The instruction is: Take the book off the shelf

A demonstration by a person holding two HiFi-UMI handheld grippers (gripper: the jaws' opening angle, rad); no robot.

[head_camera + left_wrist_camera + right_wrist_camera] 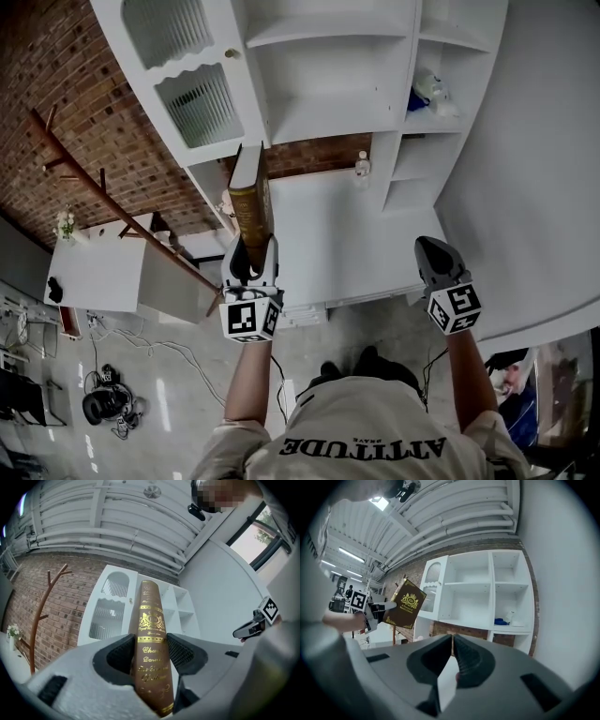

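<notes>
Book [250, 199] is off the shelf [330, 120], out in front of its left edge. Its long axis runs straight out of the left gripper [251, 253], which clamps its lower end. Right gripper [434, 255] is pinched closed and carries nothing, toward the shelf's right side and farther from the book.

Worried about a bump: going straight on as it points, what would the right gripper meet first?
Probably the white shelf unit, around its lower ledge; nothing shows in between, though depth is unclear.
</notes>
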